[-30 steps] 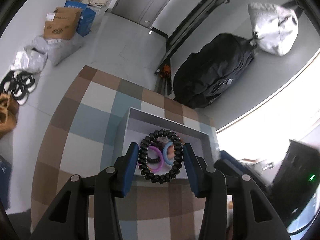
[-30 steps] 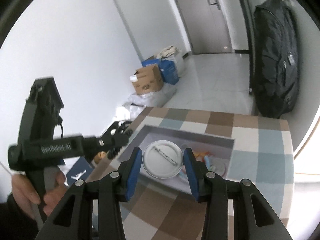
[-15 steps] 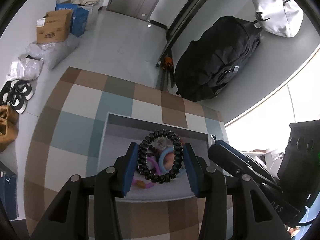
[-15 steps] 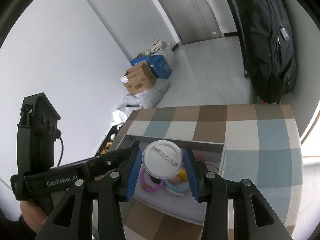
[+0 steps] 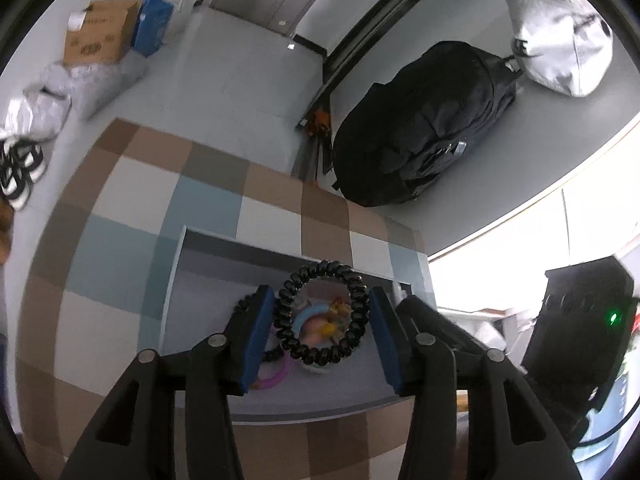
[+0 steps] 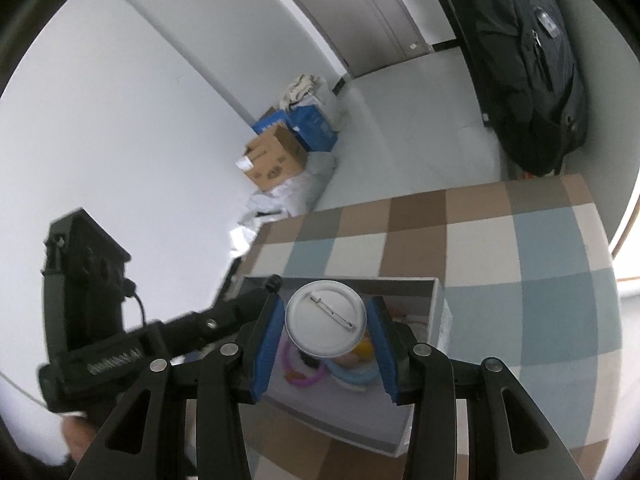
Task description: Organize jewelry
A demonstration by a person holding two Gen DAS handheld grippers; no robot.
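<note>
A black spiral hair tie (image 5: 320,356) hangs upright between the blue pads of my left gripper (image 5: 322,320), just above the open grey box (image 5: 208,264). Its jaws are opening, with the pads still at the tie's sides. My right gripper (image 6: 326,328) is shut on a round white pin badge (image 6: 326,320), pin side towards the camera, over the same box (image 6: 438,312). Inside lie a pink ring (image 6: 300,380), a light blue ring (image 6: 352,376), a yellow piece and another black spiral tie (image 5: 244,306). The two grippers stand side by side over the box, the right one's fingers (image 5: 440,332) beside my left.
The box stands on a table with a brown, blue and white checked cloth (image 5: 120,240). Beyond the table's far edge a black backpack (image 5: 424,136) and a white bag (image 5: 560,40) are by the wall. Cardboard boxes (image 5: 100,32) and shoes (image 5: 20,168) are on the floor at left.
Both grippers have come in over the box from opposite sides and now sit close together. The right one has rolled. Each still carries its item.
</note>
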